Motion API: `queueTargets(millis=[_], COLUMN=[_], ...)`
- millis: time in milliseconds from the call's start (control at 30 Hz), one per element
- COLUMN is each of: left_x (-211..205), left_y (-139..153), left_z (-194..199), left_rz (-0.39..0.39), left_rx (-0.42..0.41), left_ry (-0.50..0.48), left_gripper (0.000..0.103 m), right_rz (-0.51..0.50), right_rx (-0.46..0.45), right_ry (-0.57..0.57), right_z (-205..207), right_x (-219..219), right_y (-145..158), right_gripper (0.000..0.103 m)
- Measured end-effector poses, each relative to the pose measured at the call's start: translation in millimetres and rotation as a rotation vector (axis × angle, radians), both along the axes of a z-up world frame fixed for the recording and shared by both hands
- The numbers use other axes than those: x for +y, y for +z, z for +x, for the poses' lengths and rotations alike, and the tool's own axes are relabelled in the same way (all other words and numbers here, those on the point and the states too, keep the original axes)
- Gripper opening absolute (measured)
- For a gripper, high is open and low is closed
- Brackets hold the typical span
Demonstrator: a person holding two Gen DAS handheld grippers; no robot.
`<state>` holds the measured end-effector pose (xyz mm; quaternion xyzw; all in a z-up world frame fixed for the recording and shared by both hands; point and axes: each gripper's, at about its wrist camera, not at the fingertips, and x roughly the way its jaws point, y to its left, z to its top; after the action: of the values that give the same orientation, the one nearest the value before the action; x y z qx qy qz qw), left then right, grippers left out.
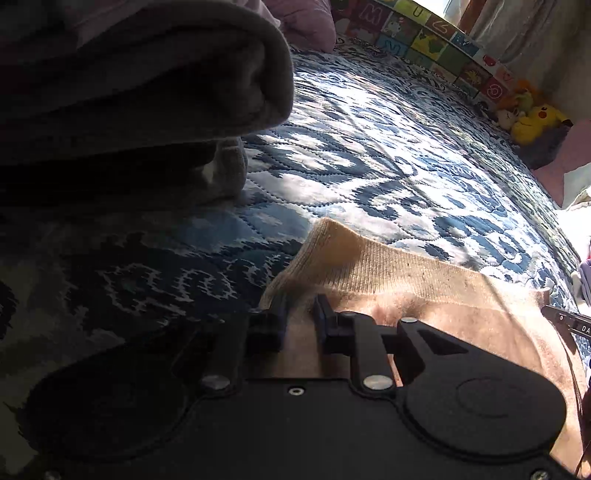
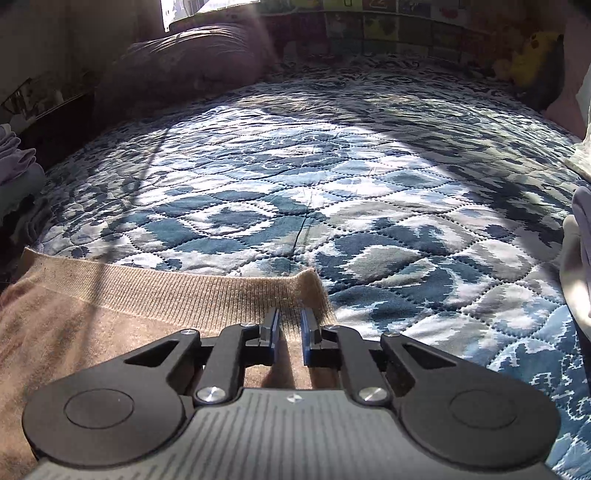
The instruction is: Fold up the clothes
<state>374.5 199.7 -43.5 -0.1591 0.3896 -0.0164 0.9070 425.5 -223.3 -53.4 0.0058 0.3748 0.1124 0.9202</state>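
The left gripper (image 1: 300,308) had its two blue-padded black fingers (image 1: 320,314) drawn in on the left corner of a tan knitted garment with a ribbed hem (image 1: 388,273), the cloth pinched between them. The right gripper (image 2: 290,321) stood the same way at the opposite corner of the tan knitted garment (image 2: 110,317), its fingers (image 2: 274,326) closed onto the ribbed band, a narrow strip of fabric showing between the pads. The hem ran straight between the two corners, and the rest of the garment lay back under both grippers toward the person. All of it rested at the near edge of a blue-and-white patterned quilted bedspread (image 2: 314,192), partly lit by sun. In the left view, a stack of folded grey cloth (image 1: 147,85) sat on the bedspread, just beyond the left gripper. Farther off lay a mauve pillow (image 2: 184,59), a yellow plush toy (image 1: 535,120) in the far corner, and a wall of colourful picture tiles (image 1: 424,33).
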Motion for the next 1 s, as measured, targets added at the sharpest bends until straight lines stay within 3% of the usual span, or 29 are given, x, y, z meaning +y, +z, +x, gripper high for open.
queueTargets(millis=[67, 133, 233, 333, 400, 433, 500, 600, 667, 767, 833, 900, 1000], left_x=[-1, -5, -8, -13, -8, 1, 12, 28, 28, 6, -18, -37, -56], left_y=[20, 38, 51, 24, 4, 15, 45, 92, 102, 101, 87, 70, 22], left_z=[-14, -34, -68, -70, -70, -80, -108, -172, -202, -238, -265, -285, -297], left_rz=[-0.001, 0.022, 0.001, 0.056, 0.061, 0.009, -0.030, 0.009, 0.075, 0.268, 0.355, 0.387, 0.494], left_rx=[-0.066, -0.125, -0.149, -0.035, 0.038, 0.038, -0.040, -0.185, -0.192, -0.169, -0.159, -0.168, -0.024], left_ry=[0.010, -0.008, -0.050, -0.082, -0.084, -0.057, -0.036, -0.064, -0.085, -0.163, -0.253, -0.344, -0.433], left_gripper=[0.016, 0.017, 0.020, 0.031, 0.036, 0.034, 0.034, 0.043, 0.043, 0.043, 0.043, 0.043, 0.043], right_rz=[-0.072, -0.050, -0.037, -0.040, -0.082, -0.050, 0.016, 0.097, 0.130, 0.128, 0.106, 0.085, -0.061], right_rx=[-0.023, -0.062, -0.106, -0.088, 0.019, -0.016, -0.042, -0.121, -0.134, -0.122, -0.108, -0.108, -0.085], right_ry=[-0.010, 0.027, 0.080, 0.079, 0.028, 0.009, -0.020, -0.017, -0.009, 0.015, 0.040, 0.095, 0.152], right_z=[-6, -24, -60, -83, -79, -89, -119, -177, -212, -260, -287, -317, -347], right_x=[10, 14, 21, 24, 22, 17, 11, 2, 1, 8, 16, 30, 55], right_y=[11, 23, 37, 29, 1, 1, 18, 41, 46, 44, 41, 40, 24], right_gripper=[0.016, 0.017, 0.018, 0.042, 0.044, 0.044, 0.041, 0.041, 0.041, 0.041, 0.041, 0.041, 0.043])
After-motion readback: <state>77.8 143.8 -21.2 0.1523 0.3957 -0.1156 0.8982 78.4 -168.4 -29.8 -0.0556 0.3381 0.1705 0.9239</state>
